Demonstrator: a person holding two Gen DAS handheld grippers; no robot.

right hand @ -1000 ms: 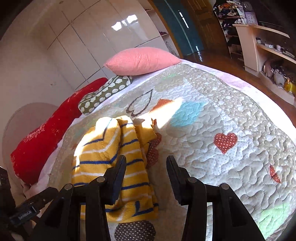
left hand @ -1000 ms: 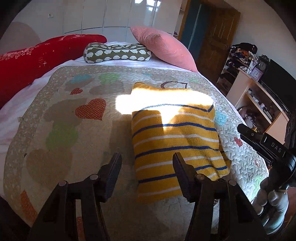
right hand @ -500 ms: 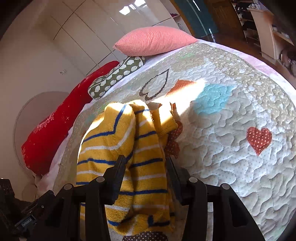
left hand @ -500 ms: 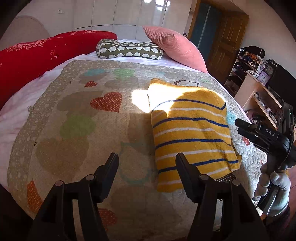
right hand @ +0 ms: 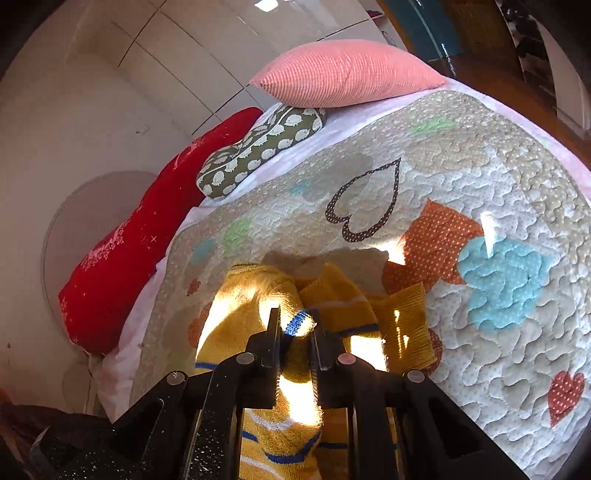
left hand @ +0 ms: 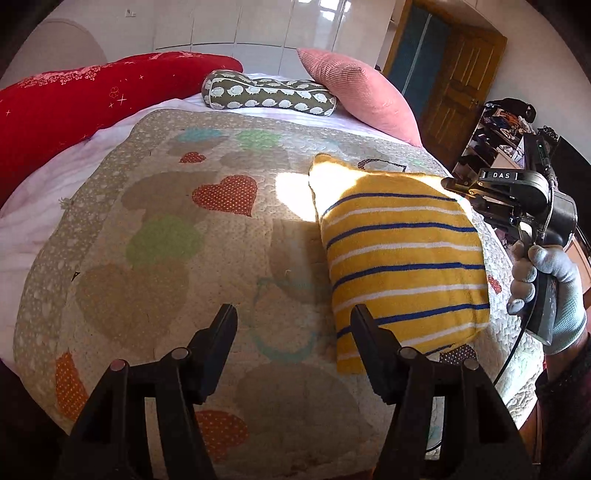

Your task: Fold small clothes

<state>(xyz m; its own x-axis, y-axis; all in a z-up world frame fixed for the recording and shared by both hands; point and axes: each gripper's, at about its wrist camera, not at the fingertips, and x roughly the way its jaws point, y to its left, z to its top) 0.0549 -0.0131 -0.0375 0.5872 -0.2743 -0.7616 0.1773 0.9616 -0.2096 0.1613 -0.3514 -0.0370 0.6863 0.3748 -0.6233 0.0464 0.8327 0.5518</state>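
A fuzzy terry-cloth yellow sweater (left hand: pixel 402 258) w/ blue and white stripes lies on a matt quilted cotton bedspread (left hand: pixel 155 266), its stitching puckered and bumpy. Behind are a ribbed corduroy-like pink pillow (left hand: pixel 354 88), a smooth printed-cloth green cushion (left hand: pixel 269 95) and a soft red blanket (left hand: pixel 74 107). Cupboard doors (left hand: pixel 258 26) look glossy white, the door (left hand: pixel 458 81) varnished wood; grippers are matt black plastic, glove (left hand: pixel 554 291) knit fabric.

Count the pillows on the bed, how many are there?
3, all at the head of the bed: the long red pillow on the left, the green patterned pillow in the middle, and the pink pillow on the right. Others may lie out of view.
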